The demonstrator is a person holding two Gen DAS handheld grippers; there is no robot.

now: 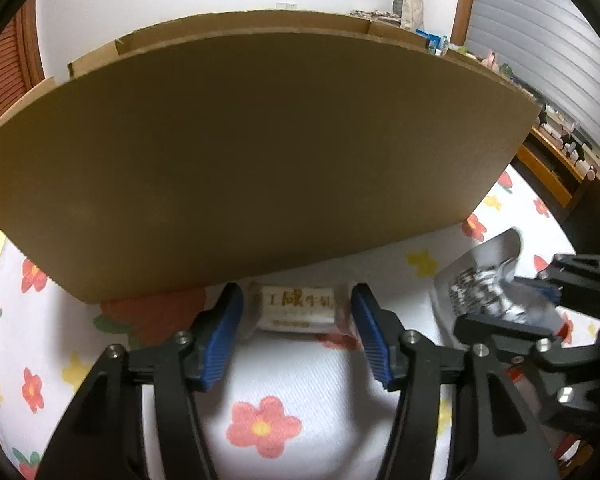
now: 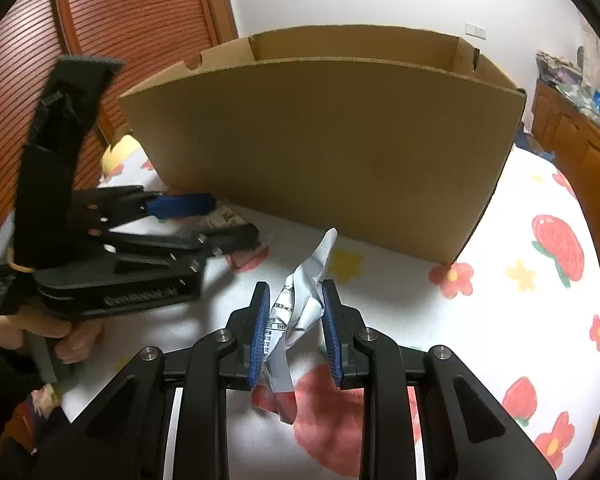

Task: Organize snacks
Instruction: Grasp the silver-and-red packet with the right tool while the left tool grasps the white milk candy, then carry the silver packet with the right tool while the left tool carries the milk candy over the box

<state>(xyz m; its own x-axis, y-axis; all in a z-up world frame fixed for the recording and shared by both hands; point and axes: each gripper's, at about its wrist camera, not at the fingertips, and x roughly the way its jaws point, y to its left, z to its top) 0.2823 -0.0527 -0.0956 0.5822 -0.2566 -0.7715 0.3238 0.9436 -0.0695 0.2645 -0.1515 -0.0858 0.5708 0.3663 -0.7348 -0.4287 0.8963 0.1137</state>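
Left wrist view: a small candy (image 1: 298,307) in a pale wrapper lies on the flower-printed bedsheet (image 1: 312,384), right against the foot of a cardboard box (image 1: 236,160). Its wrapper carries brownish-gold Chinese print, of which the large middle character reads 咸 (the smaller ones beside it are too blurred to make out). The left gripper (image 1: 298,320) stands with its jaws partly apart, one blue pad on each side of the candy, neither pad clearly pressing on it.

In the right wrist view the right gripper (image 2: 296,332) has its jaws narrowed onto a crumpled silver snack packet (image 2: 300,304), which stands up between the blue pads. The packet bears small black print, a table of figures too fine to read.

The box is open at the top with its flaps upright; only bare inner walls show, and its floor is hidden behind the near wall. The box sits on the sheet just beyond both grippers.
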